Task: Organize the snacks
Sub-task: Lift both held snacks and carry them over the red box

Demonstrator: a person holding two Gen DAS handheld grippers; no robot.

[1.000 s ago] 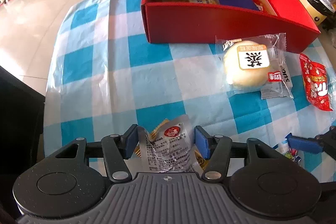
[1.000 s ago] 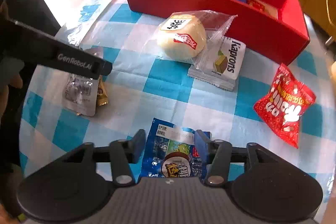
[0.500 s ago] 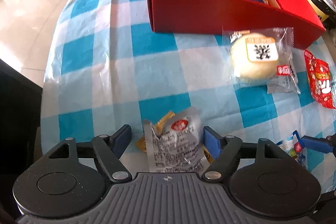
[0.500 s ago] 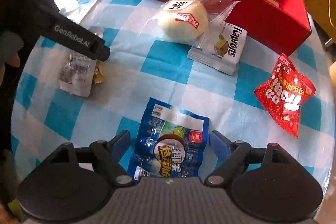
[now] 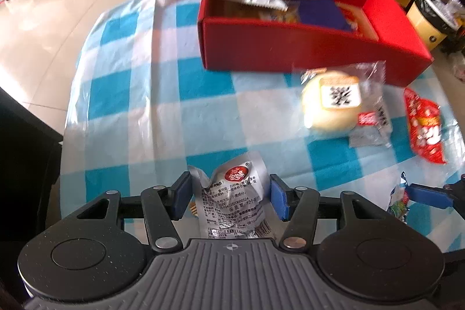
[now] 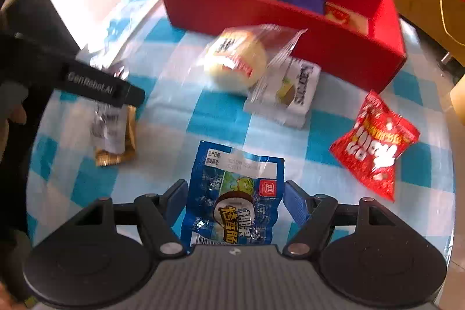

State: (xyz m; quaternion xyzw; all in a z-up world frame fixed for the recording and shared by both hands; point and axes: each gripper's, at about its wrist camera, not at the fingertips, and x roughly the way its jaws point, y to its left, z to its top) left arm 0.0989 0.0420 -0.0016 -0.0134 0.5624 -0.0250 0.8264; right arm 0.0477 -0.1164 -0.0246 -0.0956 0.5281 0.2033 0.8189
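1. Half a second ago both pairs of tongs stood wide open around their packets; now both are closing again. The left gripper point(image 5: 231, 198) has its blue pads against the sides of a silver packet point(image 5: 232, 201), which is crumpled between them. This looks like a re-grip before a lift.
2. The right gripper point(image 6: 234, 201) is narrowing around a blue packet point(image 6: 237, 193). Slim gaps show at each pad, so it does not yet seem to pinch it.
3. Both packets are at the near edge of the tabletop point(image 5: 122, 106), which has a blue-checked cover. The red box point(image 5: 290, 51), already holding snacks, stands at the far edge.
4. Between them lie a wrapped bun point(image 6: 235, 63), a white biscuit pack point(image 6: 290, 95) and a red bag point(image 6: 375, 141), still to be sorted.
5. Only the right wrist view shows a gold packet point(image 6: 116, 153) under the silver one; the left wrist view shows just a sliver.
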